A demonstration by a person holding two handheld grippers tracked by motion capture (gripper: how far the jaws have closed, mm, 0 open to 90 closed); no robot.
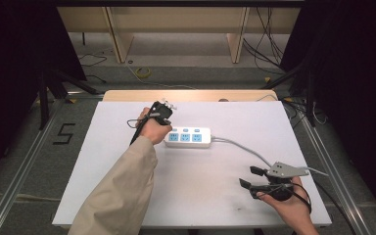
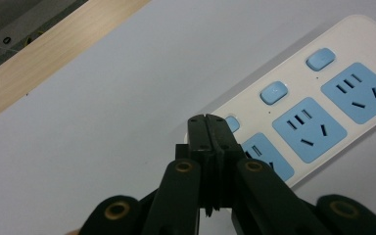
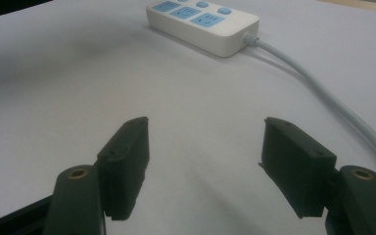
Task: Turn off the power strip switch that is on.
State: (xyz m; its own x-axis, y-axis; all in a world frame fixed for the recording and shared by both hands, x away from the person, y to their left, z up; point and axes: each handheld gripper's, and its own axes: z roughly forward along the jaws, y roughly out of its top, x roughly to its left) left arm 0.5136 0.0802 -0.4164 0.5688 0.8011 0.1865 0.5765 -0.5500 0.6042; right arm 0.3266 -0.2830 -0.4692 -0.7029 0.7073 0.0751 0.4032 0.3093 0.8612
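A white power strip [image 1: 187, 137] with three blue sockets and three blue switches lies mid-table; its grey cable [image 1: 245, 147] runs off toward the right. My left gripper [image 1: 165, 122] is shut, and its tips [image 2: 207, 120] hover right at the strip's [image 2: 313, 98] left end, by the nearest small switch; nothing is between the jaws. Whether the tips touch the strip I cannot tell. My right gripper [image 1: 247, 177] rests near the front right of the table, open and holding nothing [image 3: 205, 127], and it looks toward the strip [image 3: 203, 22] and its cable [image 3: 323, 93].
The table top is a white sheet [image 1: 215, 196] with a wooden edge [image 1: 191, 95] at the back. A sleeved forearm [image 1: 122, 186] crosses the left front. Left of the table the floor bears a "5" marking [image 1: 64, 133], and loose cables lie behind.
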